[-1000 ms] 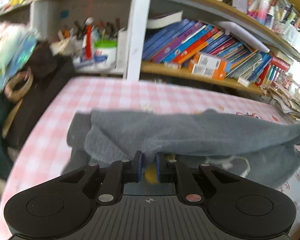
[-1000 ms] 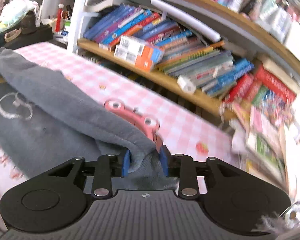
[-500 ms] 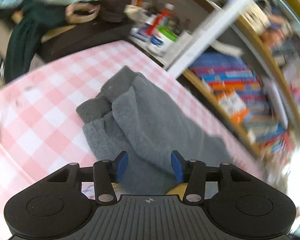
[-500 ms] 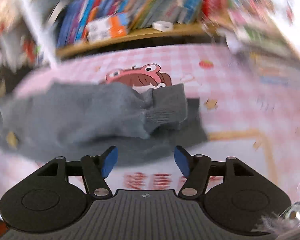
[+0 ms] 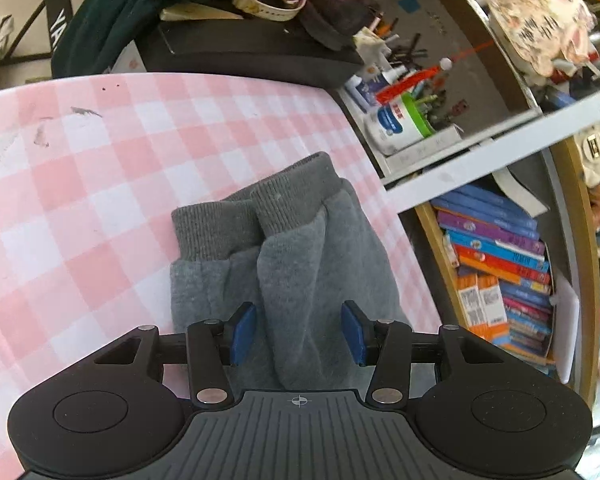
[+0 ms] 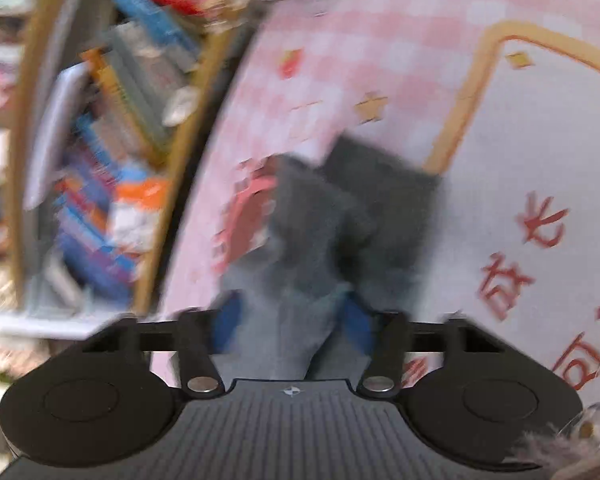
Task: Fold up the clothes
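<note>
We see cluttered home room: pink checked tablecloth [image 5: 100, 184] as landmark; beside its far edge, wooden bookshelf [image 5: 496, 264] crammed with children's books; behind it, dark clothes pile [image 5: 112, 4], lotion bottle [image 5: 392, 128].

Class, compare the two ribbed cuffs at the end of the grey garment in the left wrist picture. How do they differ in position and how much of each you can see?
The nearer cuff lies on top, its whole band showing; the farther cuff lies beneath it, its right part covered. The nearer cuff sits right of the farther cuff, closer to the bookshelf. Both are ribbed, dark grey and rest on the pink checked tablecloth.
</note>
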Action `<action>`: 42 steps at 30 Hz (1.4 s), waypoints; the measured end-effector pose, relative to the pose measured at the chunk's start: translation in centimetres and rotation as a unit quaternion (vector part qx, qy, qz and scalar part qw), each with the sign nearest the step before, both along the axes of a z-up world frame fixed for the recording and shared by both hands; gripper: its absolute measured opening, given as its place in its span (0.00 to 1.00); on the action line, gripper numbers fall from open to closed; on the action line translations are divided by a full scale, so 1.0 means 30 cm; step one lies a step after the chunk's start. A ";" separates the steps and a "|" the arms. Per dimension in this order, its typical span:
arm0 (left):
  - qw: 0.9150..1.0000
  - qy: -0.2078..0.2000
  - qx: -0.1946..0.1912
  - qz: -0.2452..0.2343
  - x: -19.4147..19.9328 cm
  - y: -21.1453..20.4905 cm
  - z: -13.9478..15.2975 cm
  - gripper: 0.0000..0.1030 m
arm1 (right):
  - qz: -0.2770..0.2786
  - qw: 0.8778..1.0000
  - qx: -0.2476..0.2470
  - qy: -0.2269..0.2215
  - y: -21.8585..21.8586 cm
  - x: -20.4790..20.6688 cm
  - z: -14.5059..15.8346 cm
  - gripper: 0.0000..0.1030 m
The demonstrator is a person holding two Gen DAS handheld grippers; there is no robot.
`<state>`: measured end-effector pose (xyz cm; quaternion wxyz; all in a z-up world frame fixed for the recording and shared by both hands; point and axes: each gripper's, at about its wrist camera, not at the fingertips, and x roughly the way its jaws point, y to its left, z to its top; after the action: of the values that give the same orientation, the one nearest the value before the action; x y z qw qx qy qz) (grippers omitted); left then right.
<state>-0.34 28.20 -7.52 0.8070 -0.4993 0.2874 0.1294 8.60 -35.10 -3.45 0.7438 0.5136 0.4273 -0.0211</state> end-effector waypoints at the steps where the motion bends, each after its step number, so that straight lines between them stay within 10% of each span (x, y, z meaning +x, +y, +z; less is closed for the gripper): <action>1: 1.000 0.001 -0.001 0.000 0.004 0.000 -0.001 0.42 | 0.018 1.000 -0.016 -0.016 0.007 0.011 0.032 0.16; 4: 1.000 0.002 -0.005 0.002 0.016 -0.001 -0.002 0.42 | 0.078 0.988 -0.072 -0.112 0.034 0.007 0.170 0.11; 7: 1.000 0.004 -0.009 0.003 0.027 -0.003 -0.004 0.42 | 0.132 0.952 -0.132 -0.244 0.061 -0.043 0.338 0.09; 15: 0.999 0.020 -0.022 0.020 0.043 -0.002 -0.016 0.37 | 0.066 0.982 -0.174 -0.039 -0.049 -0.041 0.057 0.05; 19: 0.999 0.018 -0.022 0.027 0.043 0.000 -0.007 0.37 | 0.061 0.990 -0.122 -0.044 -0.065 -0.077 0.035 0.21; 21: 0.999 0.018 -0.023 0.028 0.041 -0.001 -0.006 0.37 | 0.053 0.992 -0.095 -0.057 -0.066 -0.080 0.042 0.49; 24: 0.999 0.019 -0.026 0.032 0.038 0.001 -0.012 0.37 | 0.059 0.993 -0.080 -0.062 -0.028 -0.034 0.052 0.49; 29: 0.999 0.024 -0.026 0.036 0.044 0.005 -0.013 0.36 | 0.061 0.994 -0.091 -0.030 0.009 0.042 0.021 0.41; 31: 0.999 0.029 -0.022 0.033 0.056 0.009 -0.008 0.22 | 0.058 0.994 -0.090 -0.011 0.013 0.071 -0.003 0.37; 33: 0.999 0.034 -0.018 0.029 0.069 0.014 -0.003 0.04 | 0.058 0.994 -0.090 0.004 0.018 0.098 -0.017 0.13; 35: 0.999 0.030 -0.008 0.030 0.079 0.015 0.026 0.04 | 0.063 0.994 -0.094 -0.008 0.012 0.093 0.007 0.09; 42: 0.994 -0.105 0.023 0.012 -0.029 0.017 0.255 0.04 | 0.083 0.986 -0.111 -0.089 -0.028 0.031 0.148 0.08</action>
<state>-1.22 28.72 0.12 0.8426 -0.4946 0.1919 0.0924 9.52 -35.94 0.99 0.8305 0.3906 0.3951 0.0391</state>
